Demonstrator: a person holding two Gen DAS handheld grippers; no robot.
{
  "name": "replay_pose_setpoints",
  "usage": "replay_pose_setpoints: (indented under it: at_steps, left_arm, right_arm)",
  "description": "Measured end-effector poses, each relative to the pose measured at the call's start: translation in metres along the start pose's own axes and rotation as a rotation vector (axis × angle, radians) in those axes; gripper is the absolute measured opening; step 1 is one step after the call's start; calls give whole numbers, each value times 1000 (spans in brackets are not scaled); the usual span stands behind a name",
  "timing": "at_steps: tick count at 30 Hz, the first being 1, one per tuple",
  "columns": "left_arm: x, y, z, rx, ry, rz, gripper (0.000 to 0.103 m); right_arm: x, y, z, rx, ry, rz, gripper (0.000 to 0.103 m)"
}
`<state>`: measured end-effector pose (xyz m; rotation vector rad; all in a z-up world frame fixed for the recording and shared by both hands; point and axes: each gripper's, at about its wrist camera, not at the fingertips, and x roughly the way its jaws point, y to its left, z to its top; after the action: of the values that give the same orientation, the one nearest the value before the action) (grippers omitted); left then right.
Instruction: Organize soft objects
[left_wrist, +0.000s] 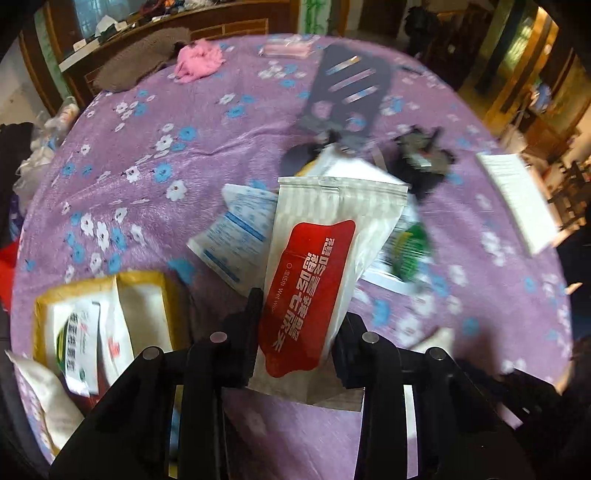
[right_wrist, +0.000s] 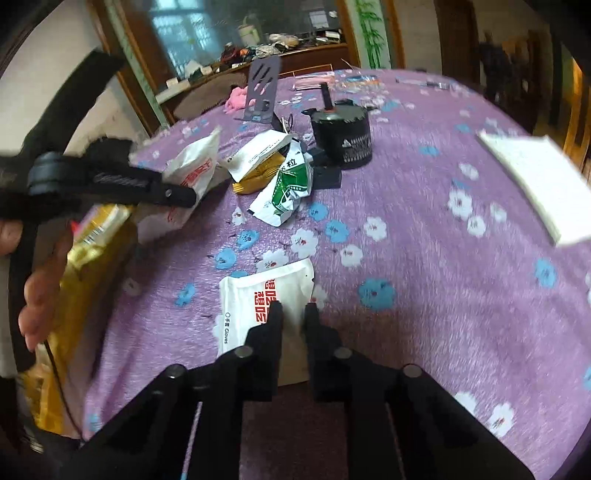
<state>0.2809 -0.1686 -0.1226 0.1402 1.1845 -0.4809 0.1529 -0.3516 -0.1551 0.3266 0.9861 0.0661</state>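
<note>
My left gripper (left_wrist: 301, 314) is shut on a white wet-wipe packet with a red label (left_wrist: 314, 280) and holds it above the purple flowered tablecloth (left_wrist: 166, 155). The same packet (right_wrist: 192, 173) and the left gripper (right_wrist: 181, 195) show at the left of the right wrist view. My right gripper (right_wrist: 293, 308) is shut on a white gloves packet with red print (right_wrist: 266, 299), low over the cloth. A yellow padded envelope (left_wrist: 147, 291) with several packets in it lies at the lower left. A blue-and-white packet (left_wrist: 236, 236) and a green-and-white packet (right_wrist: 288, 188) lie mid-table.
A black pot with a handle (right_wrist: 341, 138) and a dark slotted stand (right_wrist: 262, 92) sit at the far side. A white pad (right_wrist: 535, 177) lies at the right. A pink cloth (left_wrist: 199, 59) and a brown cushion (left_wrist: 136, 62) lie far back. A gold bag (right_wrist: 88, 280) is at left.
</note>
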Motion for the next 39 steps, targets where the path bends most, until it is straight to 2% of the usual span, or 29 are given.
replay_pose_setpoints:
  at_steps: [4, 9, 17, 20, 26, 29, 32, 34, 37, 39]
  left_arm:
    - [-30, -9, -20, -45, -33, -119, 32]
    - [-67, -7, -58, -115, -92, -208, 32]
    - [-128, 32, -133, -314, -195, -251, 32]
    - [-149, 47, -153, -352, -226, -244, 32]
    - [-174, 75, -164, -395, -275, -226, 32]
    - [-174, 92, -162, -429, -260, -240, 32]
    - [-167, 99, -154, -429, -261, -221, 32]
    - [-161, 98, -151, -425, -254, -258, 32]
    - [-149, 88, -150, -406, -235, -297, 32]
    - [-137, 83, -150, -407, -211, -313, 32]
  right_arm:
    - [-8, -6, -7, 47, 3, 56, 0]
    - [-26, 3, -19, 37, -22, 78, 0]
    - [-45, 29, -17, 18, -43, 154, 0]
    - [-51, 45, -16, -12, -48, 187, 0]
    - [-62, 80, -13, -60, -65, 271, 0]
    - [-62, 94, -7, -108, -77, 269, 0]
    - [-66, 82, -1, -117, -116, 240, 0]
    - [-58, 55, 4, -63, -113, 200, 0]
    - [-38, 26, 4, 15, -54, 168, 7]
    - [-16, 15, 2, 37, 0, 115, 53]
